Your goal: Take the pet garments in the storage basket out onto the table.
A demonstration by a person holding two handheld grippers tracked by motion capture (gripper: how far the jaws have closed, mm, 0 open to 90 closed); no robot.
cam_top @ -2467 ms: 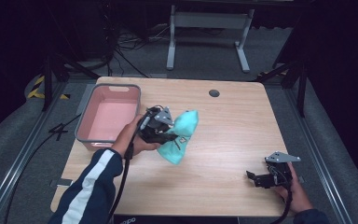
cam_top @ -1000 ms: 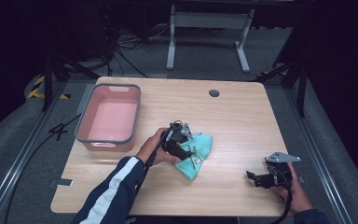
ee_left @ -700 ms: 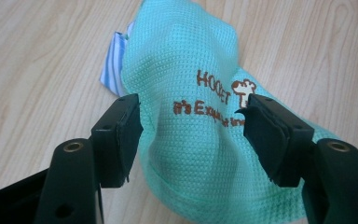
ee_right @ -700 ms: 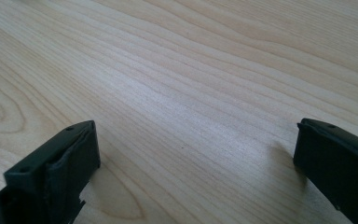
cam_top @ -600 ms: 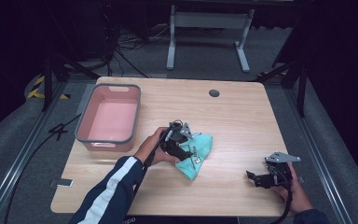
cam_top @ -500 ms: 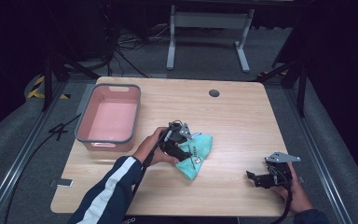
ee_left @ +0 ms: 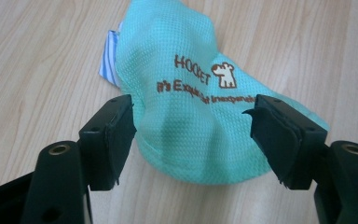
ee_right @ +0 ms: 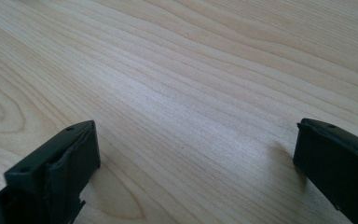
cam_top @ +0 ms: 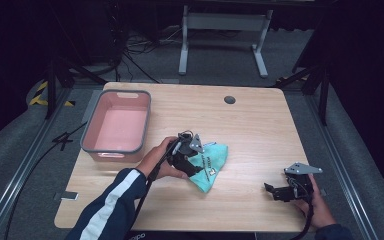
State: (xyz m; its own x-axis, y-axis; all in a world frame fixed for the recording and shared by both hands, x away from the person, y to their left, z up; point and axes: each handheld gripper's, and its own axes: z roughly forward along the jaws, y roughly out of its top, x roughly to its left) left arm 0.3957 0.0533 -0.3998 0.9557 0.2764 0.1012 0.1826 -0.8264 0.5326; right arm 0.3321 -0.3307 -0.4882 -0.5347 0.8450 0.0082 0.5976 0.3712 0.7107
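We see the wooden table (cam_top: 260, 125) first: its far half and right side lie bare, with broad open board between our two grippers and only a small dark round hole (cam_top: 229, 99) near the far edge. The pink bin (cam_top: 116, 148) sits by the table's left edge, just left of our left hand, its inside bare.

The teal cloth (ee_left: 200, 93) lies crumpled on the board directly ahead of the left gripper (ee_left: 193, 135), reaching in between the jaws. Its near hem sits in the gap, and brown lettering with a small dog print faces up; a striped tag (ee_left: 107, 65) sticks out at its far left edge. The jaws stand wide apart, one on each side of the cloth's near part, and grip nothing.

The right gripper (ee_right: 196, 154) rests low near the table's near right corner, well apart from the cloth. Its jaws are spread wide, with bare wood grain between and beyond them.
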